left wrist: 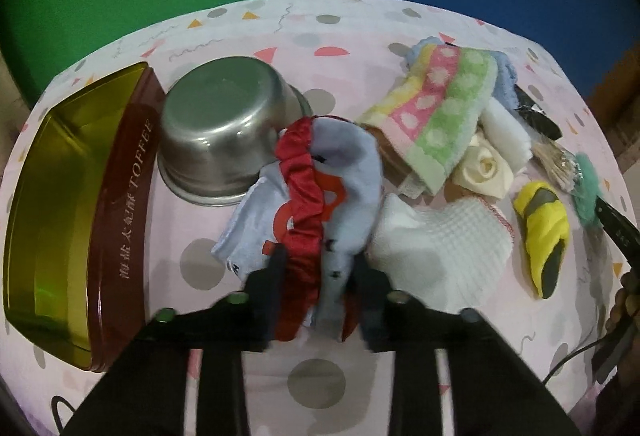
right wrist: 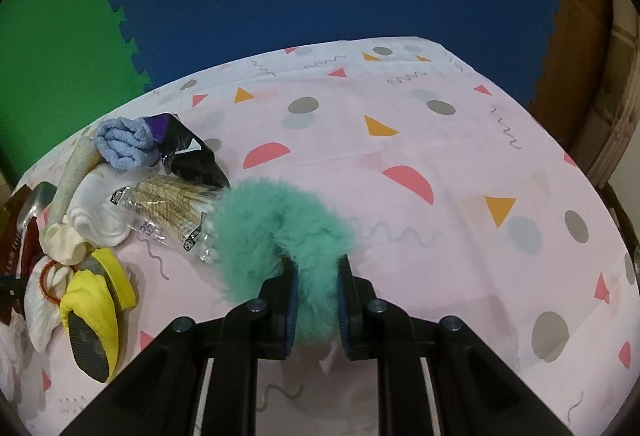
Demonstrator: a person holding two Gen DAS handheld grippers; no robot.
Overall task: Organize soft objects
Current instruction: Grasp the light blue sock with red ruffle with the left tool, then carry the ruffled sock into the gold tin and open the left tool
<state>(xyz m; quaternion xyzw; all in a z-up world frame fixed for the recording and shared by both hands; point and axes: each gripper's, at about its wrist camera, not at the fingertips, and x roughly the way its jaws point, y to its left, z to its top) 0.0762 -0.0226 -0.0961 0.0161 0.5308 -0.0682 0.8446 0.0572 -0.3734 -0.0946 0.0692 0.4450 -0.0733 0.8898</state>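
Observation:
My left gripper [left wrist: 318,268] is shut on a pale blue sock [left wrist: 352,172] and a red scrunchie [left wrist: 302,196] wrapped around it, held above the table beside an upturned steel pot [left wrist: 216,132]. My right gripper [right wrist: 318,274] is shut on a fluffy teal scrunchie [right wrist: 276,224], just above the tablecloth. The teal scrunchie also shows in the left wrist view [left wrist: 586,188]. A pile of soft things lies between: a striped towel [left wrist: 436,104], a white waffle cloth [left wrist: 440,244], a yellow shoe cover [left wrist: 544,228], a cream fabric rose [left wrist: 486,166], a rolled blue cloth [right wrist: 124,144].
An open gold toffee tin [left wrist: 76,216] stands left of the pot. A bag of cotton swabs [right wrist: 172,208] and a dark foil packet [right wrist: 188,152] lie by the pile. The pink patterned tablecloth [right wrist: 440,164] stretches to the right. Foam mats lie beyond the far edge.

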